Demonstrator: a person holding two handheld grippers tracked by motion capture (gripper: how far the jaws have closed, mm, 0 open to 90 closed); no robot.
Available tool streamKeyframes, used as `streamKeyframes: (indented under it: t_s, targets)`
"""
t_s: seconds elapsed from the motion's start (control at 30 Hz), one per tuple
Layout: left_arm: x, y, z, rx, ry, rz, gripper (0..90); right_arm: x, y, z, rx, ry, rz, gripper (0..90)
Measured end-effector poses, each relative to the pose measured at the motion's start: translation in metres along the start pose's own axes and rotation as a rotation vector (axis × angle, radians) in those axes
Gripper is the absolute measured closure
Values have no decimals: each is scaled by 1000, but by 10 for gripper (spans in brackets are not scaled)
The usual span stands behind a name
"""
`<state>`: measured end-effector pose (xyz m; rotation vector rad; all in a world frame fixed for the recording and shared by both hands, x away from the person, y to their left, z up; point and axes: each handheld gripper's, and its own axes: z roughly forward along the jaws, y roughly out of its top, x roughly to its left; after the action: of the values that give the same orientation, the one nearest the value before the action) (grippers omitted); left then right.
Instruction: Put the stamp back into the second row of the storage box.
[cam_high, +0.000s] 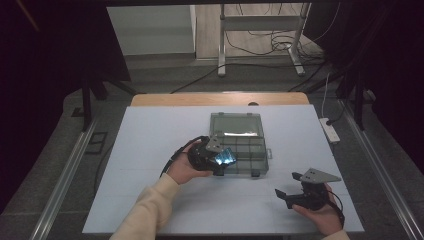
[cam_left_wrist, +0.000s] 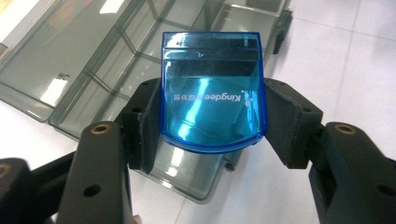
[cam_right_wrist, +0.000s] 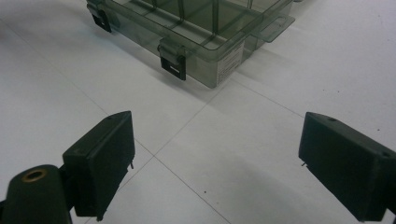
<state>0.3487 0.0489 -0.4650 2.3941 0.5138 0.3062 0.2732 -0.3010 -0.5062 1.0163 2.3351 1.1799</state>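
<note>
High view: the left gripper (cam_high: 216, 161) sits right at the near-left corner of the smoky clear compartment box (cam_high: 243, 150), which lies open on the white desk (cam_high: 150, 150) with its lid (cam_high: 236, 125) folded back on the far side. There's a small blue translucent case (cam_high: 225, 159) pinched in its fingers, held just over the box's near-left compartments. The right gripper (cam_high: 290, 187) is well off to the right of the box, nearer the desk's front edge, resting in the person's hand.

Left gripper view: the blue case (cam_left_wrist: 214, 93) is clamped between both finger pads (cam_left_wrist: 144, 123), squeezed from either side, with "Kingdee" printed on it in white, upside down from here. Under it you can see the box dividers (cam_left_wrist: 121, 70) and the flat lid at the left.

Right gripper view: fingers (cam_right_wrist: 100, 156) spread wide with nothing between them, just bare desk. The box's near corner (cam_right_wrist: 219, 60) with its two dark latches (cam_right_wrist: 173, 60) is ahead, well apart from the fingers.
</note>
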Motion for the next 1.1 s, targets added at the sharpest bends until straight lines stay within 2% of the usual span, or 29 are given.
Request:
streamKeyframes:
  t_s: [0.07,0.2,0.5,0.67,1.1]
  targets:
    - [2,0,1,5,1,5,424,0,0,0,2,-1,-1,108]
    - [9,2,8,12,-3,-12,423,0,0,-1,6,-8,-2,108]
    - [14,2,16,32,-11,-13,423,-1,0,0,1,-2,1,108]
    - [14,1,22,48,-14,-5,423,-1,0,0,1,-2,1,108]
    - [13,1,25,51,-16,7,422,-1,-1,0,1,1,2,108]
